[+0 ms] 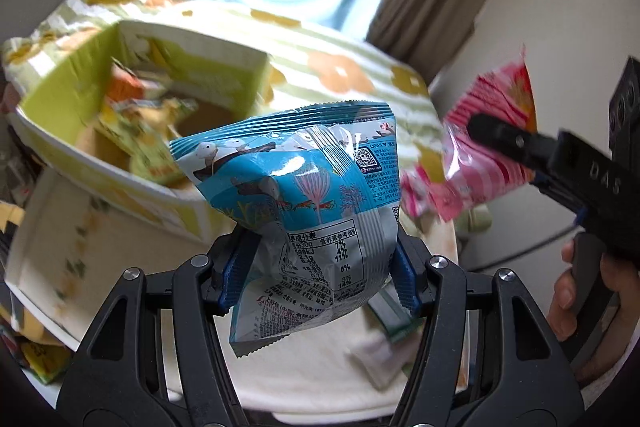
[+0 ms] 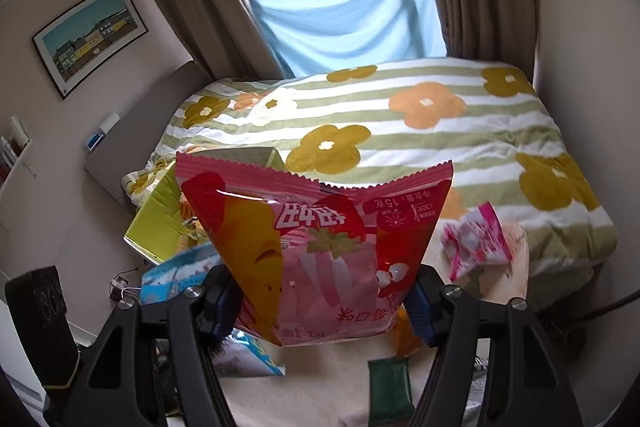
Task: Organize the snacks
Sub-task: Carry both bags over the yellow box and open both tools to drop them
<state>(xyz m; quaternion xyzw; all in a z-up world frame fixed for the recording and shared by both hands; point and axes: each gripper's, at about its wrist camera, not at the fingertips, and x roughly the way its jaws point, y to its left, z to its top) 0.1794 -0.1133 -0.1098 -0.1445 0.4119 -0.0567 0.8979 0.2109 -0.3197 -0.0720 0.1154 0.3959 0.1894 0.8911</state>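
The job looks partly done, by my judgement. The green box [image 1: 224, 67] on the bed already has several packets in it, among them an orange one and a yellow-green one, though blur stops me counting them exactly. Two more packets are in the air on their way.

The left gripper [image 1: 316, 279] has its jaws clenched on the lower part of a blue snack bag [image 1: 296, 179], which hangs just in front of the green box, on its near side. The right gripper [image 2: 324, 307] has its jaws clenched on a pink strawberry snack bag [image 2: 316, 243]; in the left wrist view that bag [image 1: 480, 151] sits well to the right of the green box, over the floral bedspread [image 2: 400, 139].

Still to go, as far as I can see: one small pink packet [image 2: 476, 247] lying far right of the green box, one dark green packet [image 2: 390, 391] on the cream surface [image 2: 320, 387] below the held pink bag, and one blue-white packet [image 2: 176, 275] just below the green box. An orange item [image 2: 406, 335] behind the right jaw may be a further one; I cannot tell.

Count: one box, two held bags, at least three loose packets outside it.
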